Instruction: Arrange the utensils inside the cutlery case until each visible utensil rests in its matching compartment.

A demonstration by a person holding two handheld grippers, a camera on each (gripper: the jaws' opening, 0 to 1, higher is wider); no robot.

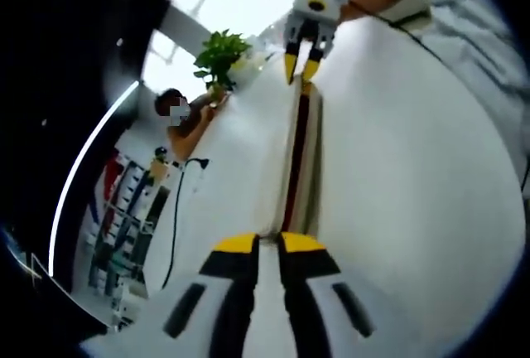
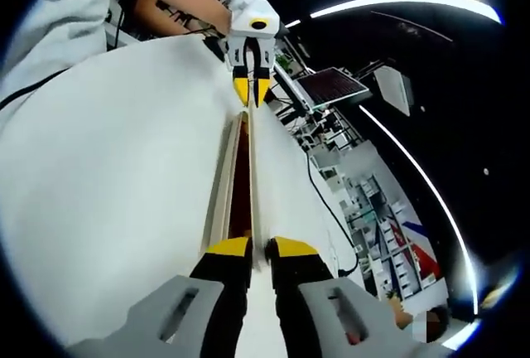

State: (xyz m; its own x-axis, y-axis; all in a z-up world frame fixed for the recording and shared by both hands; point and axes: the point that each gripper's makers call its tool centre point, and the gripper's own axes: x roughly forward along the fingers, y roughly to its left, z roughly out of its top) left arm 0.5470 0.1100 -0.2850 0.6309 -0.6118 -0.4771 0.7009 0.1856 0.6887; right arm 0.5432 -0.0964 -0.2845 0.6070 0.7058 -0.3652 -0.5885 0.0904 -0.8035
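The long, narrow cutlery case (image 1: 300,159) stretches across the white counter (image 1: 414,167) between both tongs: left tongs (image 1: 270,243) clamped on one end, right tongs (image 2: 257,248) clamped on the opposite end.

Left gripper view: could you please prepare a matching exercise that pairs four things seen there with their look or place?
Things:
1. potted plant
2. black cable
3. long case
4. right tongs

Descriptions:
A. yellow-tipped, at the case's far end
B. green leaves, by the white table's far edge
C. dark red between pale sides, stretching away from the near tongs
D. thin, trailing down beside the table

Pairs: 1-B, 2-D, 3-C, 4-A
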